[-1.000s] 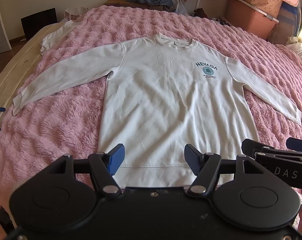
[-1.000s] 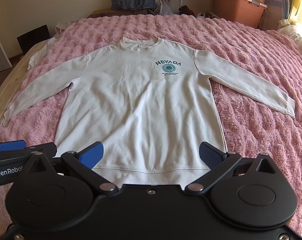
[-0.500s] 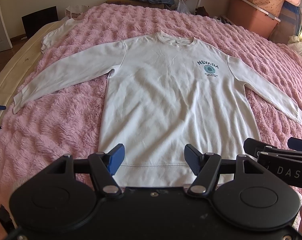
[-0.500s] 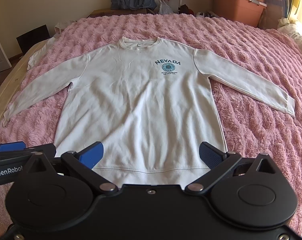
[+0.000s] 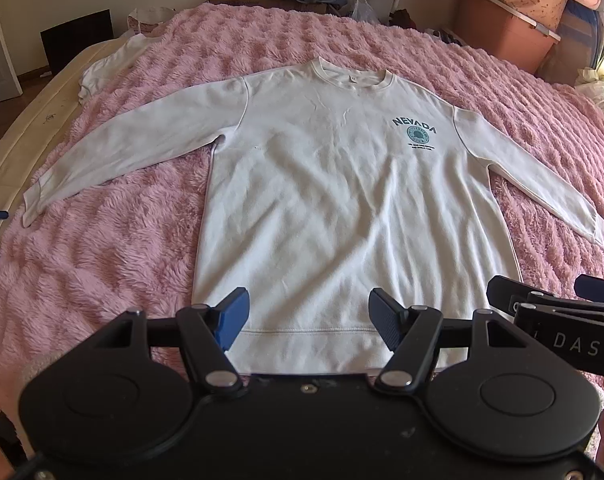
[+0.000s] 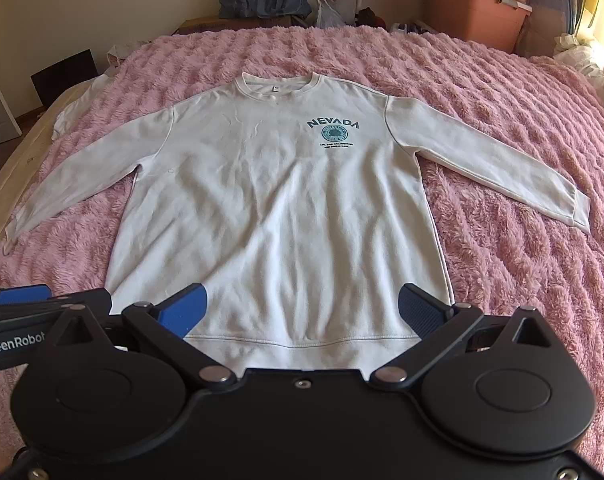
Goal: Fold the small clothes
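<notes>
Nothing has shifted; both my left claw and right claw hang apart above the sweatshirt hem (untouched); I'd pinch both corners evenly.

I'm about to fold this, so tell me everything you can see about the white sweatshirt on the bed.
The white sweatshirt lies flat, front up, on the pink fluffy blanket, with both long sleeves spread outward. It looks like soft cotton fleece, lightly wrinkled, with a ribbed crew neck, cuffs and stitched hem band. A teal NEVADA print sits on the chest. Neither gripper holds it.
</notes>
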Tool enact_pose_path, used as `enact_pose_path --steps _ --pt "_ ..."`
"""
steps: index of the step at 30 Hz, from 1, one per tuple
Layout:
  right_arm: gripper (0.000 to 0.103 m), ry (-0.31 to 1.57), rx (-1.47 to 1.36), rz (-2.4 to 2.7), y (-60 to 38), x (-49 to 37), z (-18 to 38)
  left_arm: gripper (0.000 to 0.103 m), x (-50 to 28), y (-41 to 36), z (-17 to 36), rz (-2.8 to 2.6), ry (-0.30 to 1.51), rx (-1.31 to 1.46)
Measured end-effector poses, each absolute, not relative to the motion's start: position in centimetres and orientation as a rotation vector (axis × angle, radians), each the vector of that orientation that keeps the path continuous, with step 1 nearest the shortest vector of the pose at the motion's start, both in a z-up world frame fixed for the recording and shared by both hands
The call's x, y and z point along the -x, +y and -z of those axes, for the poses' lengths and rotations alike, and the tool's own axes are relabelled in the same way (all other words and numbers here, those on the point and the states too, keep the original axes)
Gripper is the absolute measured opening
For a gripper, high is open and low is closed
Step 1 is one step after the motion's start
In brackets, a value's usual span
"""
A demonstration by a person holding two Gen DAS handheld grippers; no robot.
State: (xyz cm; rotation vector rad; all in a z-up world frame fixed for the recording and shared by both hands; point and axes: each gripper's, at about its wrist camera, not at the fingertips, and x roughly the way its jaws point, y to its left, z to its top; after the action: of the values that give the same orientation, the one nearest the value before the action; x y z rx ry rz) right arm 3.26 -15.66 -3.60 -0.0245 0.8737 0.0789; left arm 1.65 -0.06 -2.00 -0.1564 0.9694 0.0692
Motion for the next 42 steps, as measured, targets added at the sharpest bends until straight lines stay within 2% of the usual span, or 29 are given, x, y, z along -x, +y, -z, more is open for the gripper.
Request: enact_pose_path --steps 18,32,35,37,39,42 --pt "0.103 0.853 0.034 -0.012 -17.9 -5.5 4.9 0.070 -6.3 -2.1 3.3 0.037 0.935 0.133" --pt "0.102 0.697 -0.177 0.267 -33.6 -10.0 7.8 0.070 -19.2 -11.0 7.5 0.308 0.907 0.142" --pt "0.093 0.667 -0.193 0.342 -37.7 -11.5 8.6 0.070 -23.0 -14.0 8.4 0.346 0.895 0.116" --pt "0.082 0.643 -0.187 0.394 -40.6 -12.7 9.3 0.070 -25.5 -16.2 9.0 0.378 0.887 0.109" --pt "0.080 0.615 -0.203 0.425 -43.0 -13.6 10.0 0.070 -27.8 -18.1 9.7 0.421 0.870 0.115" --pt "0.069 0.577 -0.291 0.473 -47.6 -15.0 11.4 0.070 -31.4 -20.8 11.2 0.459 0.853 0.131"
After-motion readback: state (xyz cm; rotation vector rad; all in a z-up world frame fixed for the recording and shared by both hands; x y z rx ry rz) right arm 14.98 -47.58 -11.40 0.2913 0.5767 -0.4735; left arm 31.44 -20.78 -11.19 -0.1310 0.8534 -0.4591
